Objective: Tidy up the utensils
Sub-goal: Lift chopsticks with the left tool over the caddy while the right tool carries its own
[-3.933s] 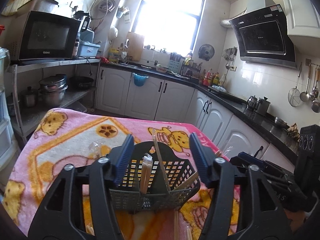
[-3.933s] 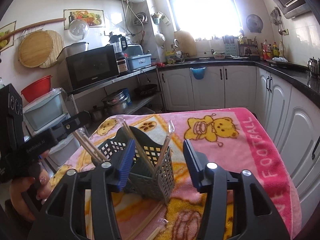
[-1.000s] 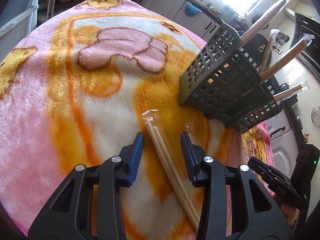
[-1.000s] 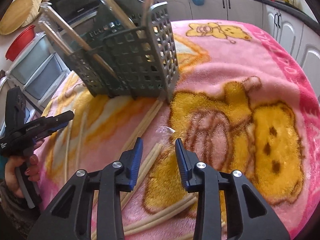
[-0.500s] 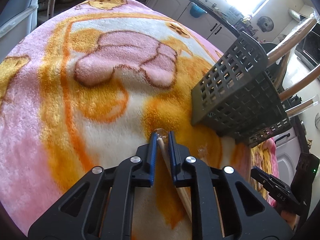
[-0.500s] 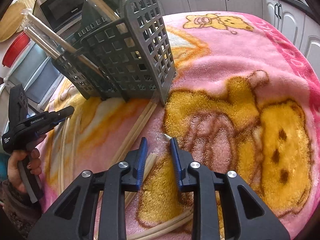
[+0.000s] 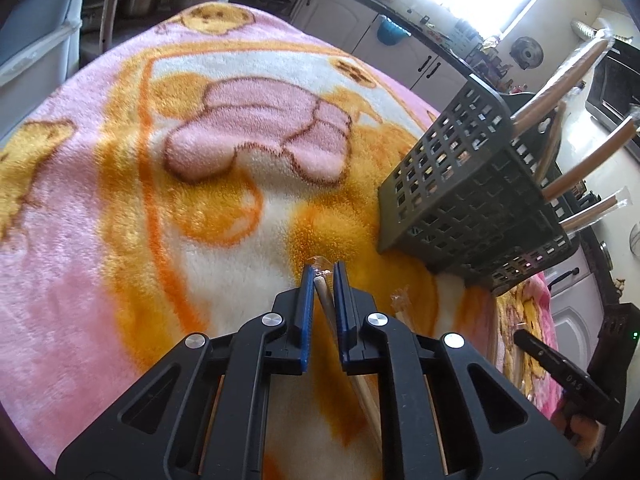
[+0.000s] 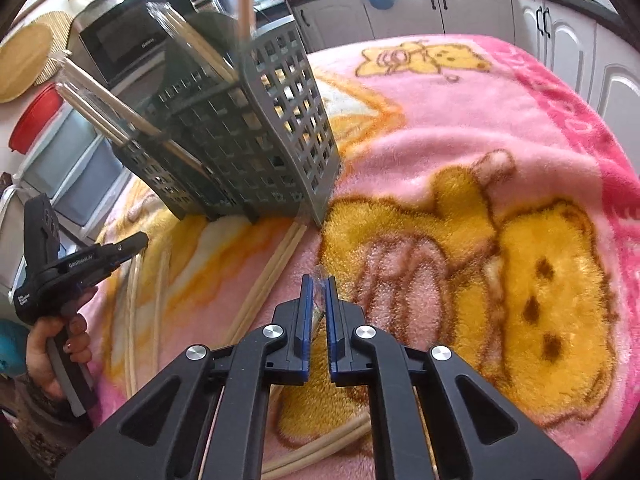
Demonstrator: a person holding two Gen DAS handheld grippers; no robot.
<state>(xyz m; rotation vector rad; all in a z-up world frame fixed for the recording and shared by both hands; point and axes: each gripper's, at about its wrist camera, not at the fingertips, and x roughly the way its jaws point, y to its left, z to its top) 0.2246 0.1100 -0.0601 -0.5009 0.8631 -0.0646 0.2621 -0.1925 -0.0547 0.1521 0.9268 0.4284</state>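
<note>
A dark grey slotted utensil basket (image 7: 472, 184) (image 8: 248, 140) stands on the pink and orange bear blanket (image 7: 160, 184) (image 8: 500, 160), with several wrapped chopstick pairs (image 7: 560, 84) (image 8: 108, 108) leaning out of it. My left gripper (image 7: 323, 276) is shut on a wrapped pair of chopsticks (image 7: 325, 300) lying on the blanket, left of the basket. My right gripper (image 8: 316, 285) is shut on the clear wrapper end of another chopstick pair (image 8: 319, 294), in front of the basket. More wrapped pairs (image 8: 276, 268) lie loose on the blanket.
The right wrist view shows a hand holding the left gripper's handle (image 8: 60, 272) at the left edge. A microwave (image 8: 132, 36), storage bins and a red bowl stand behind the basket. White kitchen cabinets (image 8: 560, 28) run along the far wall.
Both grippers went from wide open to shut, each closing on a wrapped chopstick pair on the blanket. Both views drew a little closer to the blanket.
</note>
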